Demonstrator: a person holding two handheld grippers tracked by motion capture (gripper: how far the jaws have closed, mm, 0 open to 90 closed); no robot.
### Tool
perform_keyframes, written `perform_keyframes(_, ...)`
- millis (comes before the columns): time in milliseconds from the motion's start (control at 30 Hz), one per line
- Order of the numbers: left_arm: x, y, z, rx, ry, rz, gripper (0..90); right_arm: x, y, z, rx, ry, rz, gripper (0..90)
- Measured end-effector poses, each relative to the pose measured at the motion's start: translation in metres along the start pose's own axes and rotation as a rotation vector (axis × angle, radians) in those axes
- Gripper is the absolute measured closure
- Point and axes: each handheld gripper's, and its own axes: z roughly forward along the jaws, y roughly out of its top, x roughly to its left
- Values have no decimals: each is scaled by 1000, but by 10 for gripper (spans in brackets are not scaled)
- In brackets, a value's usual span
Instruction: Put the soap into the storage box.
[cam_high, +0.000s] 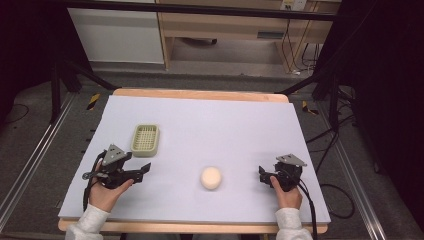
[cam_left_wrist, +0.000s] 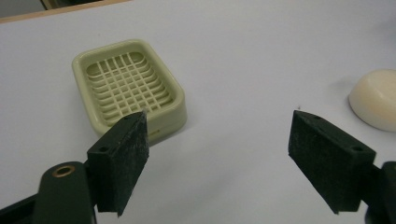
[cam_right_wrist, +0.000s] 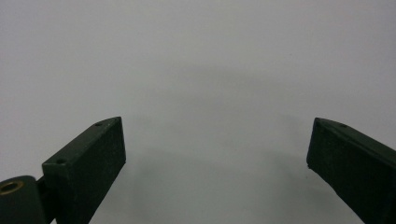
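A pale green soap dish (cam_high: 145, 140) with a grid floor lies empty on the left half of the table. A cream round bar of soap (cam_high: 211, 177) rests near the front middle. My left gripper (cam_high: 144, 170) sits just in front of the dish, held in a hand, its jaws apart with nothing between them. In the left gripper view the soap dish (cam_left_wrist: 128, 88) lies just beyond the left jaw and the soap (cam_left_wrist: 376, 98) at the right edge, past my left gripper (cam_left_wrist: 219, 126). My right gripper (cam_high: 262, 173) stands open to the right of the soap; between its jaws (cam_right_wrist: 217, 128) is bare table.
A lavender sheet (cam_high: 210, 125) covers the wooden table, whose edge shows at the back and front. Black frame legs and cables stand on the floor around it, with a wooden desk farther back.
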Motion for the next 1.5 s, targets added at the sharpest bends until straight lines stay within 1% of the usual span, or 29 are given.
perform_keyframes(67,-2,2,2,6,-2,11,195,0,0,0,0,-2,-3,49)
perform_keyframes(100,-5,6,5,11,-6,19,190,0,0,0,1,-2,-3,49)
perform_keyframes(133,-5,6,5,11,-6,19,189,0,0,0,1,-2,-3,49)
perform_keyframes(300,-16,16,11,-2,-31,38,188,-1,0,0,1,3,-1,49)
perform_keyframes(400,-20,19,13,-2,-34,49,190,-1,0,0,0,1,-2,49)
perform_keyframes(500,-27,25,17,0,-49,58,190,-1,0,0,1,3,-2,49)
perform_keyframes(567,-28,27,17,1,-50,63,190,-1,0,0,3,4,5,49)
perform_keyframes(633,-32,32,20,4,-57,72,190,-1,0,0,1,1,3,49)
perform_keyframes(667,-32,32,20,4,-57,72,190,-1,0,0,1,1,3,49)
perform_keyframes(700,-35,35,21,8,-62,82,190,-1,0,0,1,2,3,49)
perform_keyframes(867,-41,42,23,3,-73,88,189,-1,0,0,0,2,6,49)
perform_keyframes(1000,-49,49,27,-5,-90,93,189,-1,0,0,-3,1,4,49)
perform_keyframes(1067,-51,50,28,-6,-92,95,189,-1,0,0,-4,1,4,49)
perform_keyframes(1100,-54,52,30,-2,-97,105,189,-1,0,0,-2,3,4,49)
perform_keyframes(1167,-55,53,31,5,-101,111,189,-1,0,-1,-1,5,6,49)
perform_keyframes(1267,-61,55,35,11,-110,119,191,-1,0,0,0,6,8,49)
perform_keyframes(1300,-65,57,37,17,-118,121,190,-1,0,0,0,7,7,49)
perform_keyframes(1333,-65,57,37,17,-118,121,190,-1,0,0,0,7,7,49)
perform_keyframes(1367,-69,58,39,20,-124,129,190,-1,0,0,0,7,7,49)
perform_keyframes(1500,-74,59,41,27,-130,141,190,-1,0,0,0,6,7,49)
